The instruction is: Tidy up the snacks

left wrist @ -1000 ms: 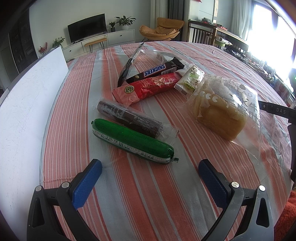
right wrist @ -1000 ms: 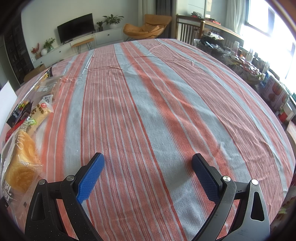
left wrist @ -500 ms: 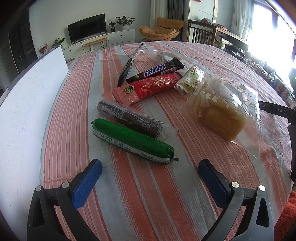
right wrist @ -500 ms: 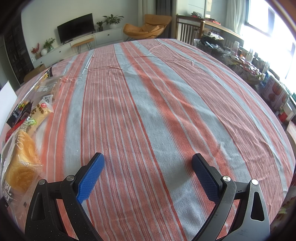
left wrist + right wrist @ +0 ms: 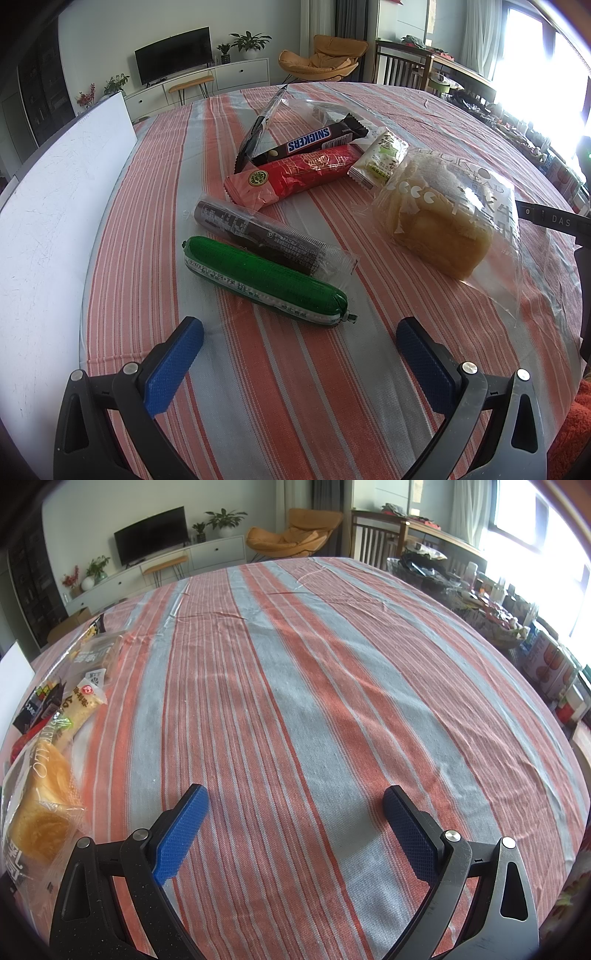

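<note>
The left claw (image 5: 299, 332) is hovering low over the striped tabletop (image 5: 258, 387) with its blue pads spread wide and nothing between them, and it is pointing at the green sausage stick (image 5: 264, 282), which is lying just in front of the tips. Right behind the sausage, and touching it along one side, a dark roll in clear wrap (image 5: 258, 238) is lying almost parallel. Farther away the red wafer pack (image 5: 291, 177), the Snickers bar (image 5: 310, 142), a thin black sachet (image 5: 258, 127) and a small green-and-white packet (image 5: 380, 158) are crowding together, partly overlapping. The bagged bread (image 5: 439, 221) is sitting apart, on the right. A white board (image 5: 48, 206) is standing along the left edge (maybe the snacks should go beside it, I cannot tell). The right claw (image 5: 295, 812) is also gaping with nothing in it, over a bare stretch of cloth, well apart from the heap; probably it is waiting there so the left one has room. The snacks are not sorted yet, I am judging, and the nearest item, the sausage, is looking like the easiest first pick.
</note>
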`<act>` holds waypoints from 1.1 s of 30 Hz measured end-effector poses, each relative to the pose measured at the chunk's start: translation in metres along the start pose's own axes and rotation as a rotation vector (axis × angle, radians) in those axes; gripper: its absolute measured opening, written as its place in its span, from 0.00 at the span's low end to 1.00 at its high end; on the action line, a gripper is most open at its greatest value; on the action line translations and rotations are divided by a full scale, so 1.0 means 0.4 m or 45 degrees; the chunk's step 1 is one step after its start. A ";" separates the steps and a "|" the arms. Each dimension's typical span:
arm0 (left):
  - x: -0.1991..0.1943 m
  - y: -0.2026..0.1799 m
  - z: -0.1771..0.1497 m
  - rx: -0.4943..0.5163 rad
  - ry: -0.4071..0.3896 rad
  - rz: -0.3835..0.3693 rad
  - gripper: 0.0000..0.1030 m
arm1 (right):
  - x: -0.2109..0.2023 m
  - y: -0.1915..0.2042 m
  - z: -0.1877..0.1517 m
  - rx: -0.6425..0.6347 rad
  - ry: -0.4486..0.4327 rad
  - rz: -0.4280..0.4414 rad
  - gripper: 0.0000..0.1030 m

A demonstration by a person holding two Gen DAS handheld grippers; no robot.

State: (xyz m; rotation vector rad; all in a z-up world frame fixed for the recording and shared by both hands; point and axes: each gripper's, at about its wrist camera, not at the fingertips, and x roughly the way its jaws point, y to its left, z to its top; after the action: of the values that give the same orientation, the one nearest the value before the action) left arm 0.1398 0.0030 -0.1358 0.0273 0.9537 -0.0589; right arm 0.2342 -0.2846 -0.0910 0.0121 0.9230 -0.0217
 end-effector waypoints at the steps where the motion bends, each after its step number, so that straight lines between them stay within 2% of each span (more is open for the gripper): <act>1: 0.000 0.000 0.000 0.000 0.000 0.000 1.00 | 0.000 -0.001 0.000 0.000 0.000 0.000 0.95; 25: -0.001 -0.001 0.000 0.004 0.005 -0.010 1.00 | 0.000 0.000 0.000 0.000 0.000 -0.001 0.95; 26: -0.008 0.000 -0.004 0.011 0.029 -0.032 1.00 | 0.000 -0.002 0.000 0.001 0.000 -0.002 0.95; 30: -0.081 0.035 -0.024 -0.063 0.040 -0.253 1.00 | 0.001 -0.005 -0.001 0.002 -0.001 0.009 0.95; 33: -0.103 0.057 -0.002 -0.085 0.061 -0.278 1.00 | 0.002 -0.003 -0.002 -0.001 -0.001 0.004 0.95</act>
State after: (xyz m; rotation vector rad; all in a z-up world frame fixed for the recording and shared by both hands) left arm 0.1168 0.0274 -0.1027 -0.1376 1.0034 -0.2284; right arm 0.2340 -0.2859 -0.0923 0.0126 0.9223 -0.0184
